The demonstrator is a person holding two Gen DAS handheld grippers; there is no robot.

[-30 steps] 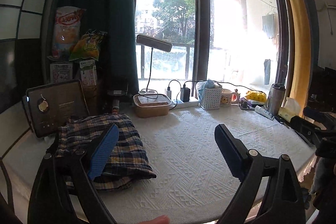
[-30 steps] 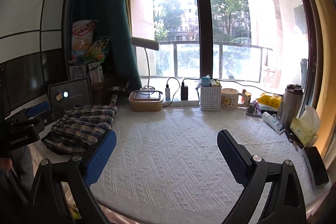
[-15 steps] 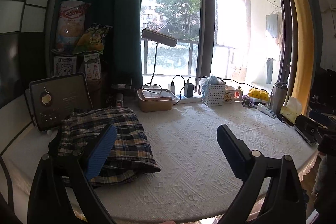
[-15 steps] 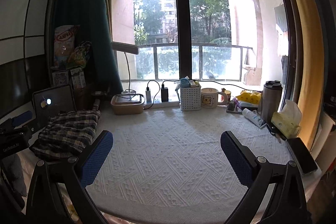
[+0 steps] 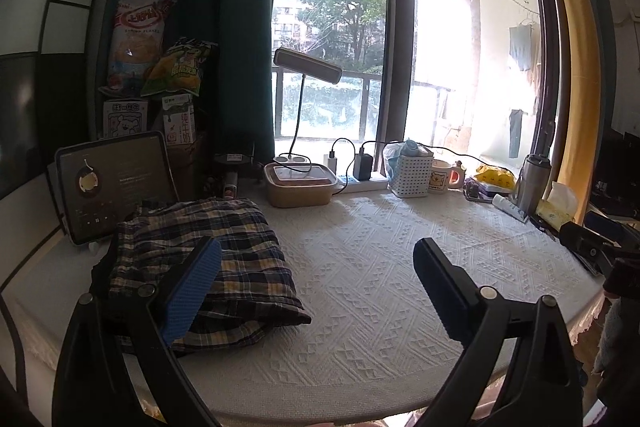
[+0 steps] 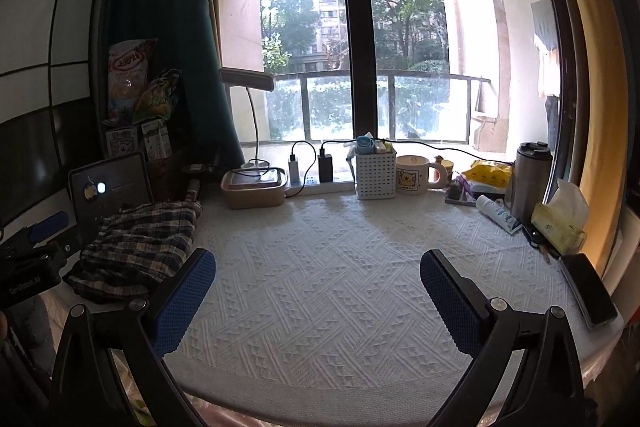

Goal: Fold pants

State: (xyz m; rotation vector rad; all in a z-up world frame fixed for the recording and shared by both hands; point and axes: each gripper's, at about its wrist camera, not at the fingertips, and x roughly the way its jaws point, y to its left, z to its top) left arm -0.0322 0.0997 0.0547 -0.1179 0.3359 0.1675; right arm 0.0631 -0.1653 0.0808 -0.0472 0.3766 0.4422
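The plaid pants (image 5: 224, 259) lie folded in a compact bundle at the left of the white textured tablecloth (image 5: 380, 267); they also show in the right wrist view (image 6: 140, 247). My left gripper (image 5: 316, 291) is open and empty, held above the table's front edge, its left finger in front of the pants without touching them. My right gripper (image 6: 318, 299) is open and empty over the bare cloth, to the right of the pants. The left gripper's body shows at the left edge of the right wrist view (image 6: 32, 259).
A tablet (image 5: 112, 183) stands behind the pants. Along the window are a lamp (image 5: 308, 67), a lunch box (image 5: 300, 183), a power strip (image 5: 360, 183), a white basket (image 5: 410, 173), a mug (image 5: 444, 177), a steel tumbler (image 6: 530, 179), tissues (image 6: 560, 223) and a phone (image 6: 592, 291).
Both grippers have pulled back and risen slightly from the table, staying open. The pants have not moved.
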